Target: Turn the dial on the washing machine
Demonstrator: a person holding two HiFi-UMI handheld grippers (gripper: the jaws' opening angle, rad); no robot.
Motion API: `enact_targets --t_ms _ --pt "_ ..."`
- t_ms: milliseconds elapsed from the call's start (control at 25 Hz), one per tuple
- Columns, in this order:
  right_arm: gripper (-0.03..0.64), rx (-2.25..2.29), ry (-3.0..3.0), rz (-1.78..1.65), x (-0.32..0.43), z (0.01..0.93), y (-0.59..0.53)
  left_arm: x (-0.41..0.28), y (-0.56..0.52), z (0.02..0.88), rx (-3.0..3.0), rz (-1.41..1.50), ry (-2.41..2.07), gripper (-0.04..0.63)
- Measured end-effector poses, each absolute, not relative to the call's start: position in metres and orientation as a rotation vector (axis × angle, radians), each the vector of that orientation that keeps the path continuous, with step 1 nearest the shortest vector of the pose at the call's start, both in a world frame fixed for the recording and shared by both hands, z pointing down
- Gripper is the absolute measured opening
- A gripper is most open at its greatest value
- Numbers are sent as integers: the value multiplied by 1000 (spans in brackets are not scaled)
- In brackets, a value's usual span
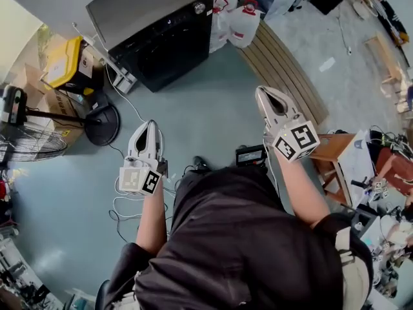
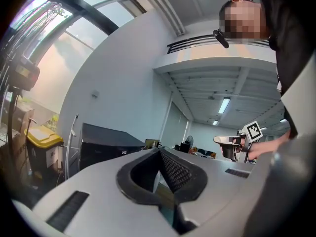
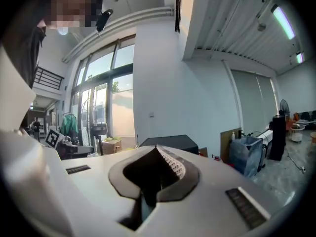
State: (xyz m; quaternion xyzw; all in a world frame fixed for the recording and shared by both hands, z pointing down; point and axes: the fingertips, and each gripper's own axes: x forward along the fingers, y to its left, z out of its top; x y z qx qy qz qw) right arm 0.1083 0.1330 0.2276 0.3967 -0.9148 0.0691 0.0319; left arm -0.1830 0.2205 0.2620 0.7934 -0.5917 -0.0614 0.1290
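The washing machine (image 1: 155, 34) is a dark box with a grey top, standing on the floor well ahead of me; its silver dial (image 1: 199, 8) sits at the front's upper right corner. Both grippers hang in the air, far short of it. My left gripper (image 1: 149, 125) is shut and empty, and its tips (image 2: 160, 151) point toward the machine (image 2: 106, 147). My right gripper (image 1: 263, 93) is shut too, with nothing between its jaws (image 3: 157, 147); the machine (image 3: 170, 142) shows just past its tip.
A yellow bin (image 1: 68, 63) and cardboard boxes stand left of the machine. Nearer are a floor fan (image 1: 26, 144) and a round stand base (image 1: 102, 124). White jugs (image 1: 235, 18) and stacked wooden planks (image 1: 284, 70) lie to the right. Cables (image 1: 126, 199) trail on the floor.
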Motion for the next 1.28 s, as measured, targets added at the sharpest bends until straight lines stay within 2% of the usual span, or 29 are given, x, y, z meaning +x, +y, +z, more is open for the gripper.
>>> enact_targets --t_ms 280,480,680,1280 --pt "21 1048 -2899 155 121 223 122 -133 198 242 2303 -194 -1780 14" --pt "21 1093 -2903 268 158 232 115 -97 183 225 2312 -217 -1751 14" --pt "21 1058 -2902 268 162 236 108 -74 171 211 2357 -221 -1725 15" --pt "21 1021 -2923 233 152 228 108 -65 161 217 2336 -182 -1679 14"
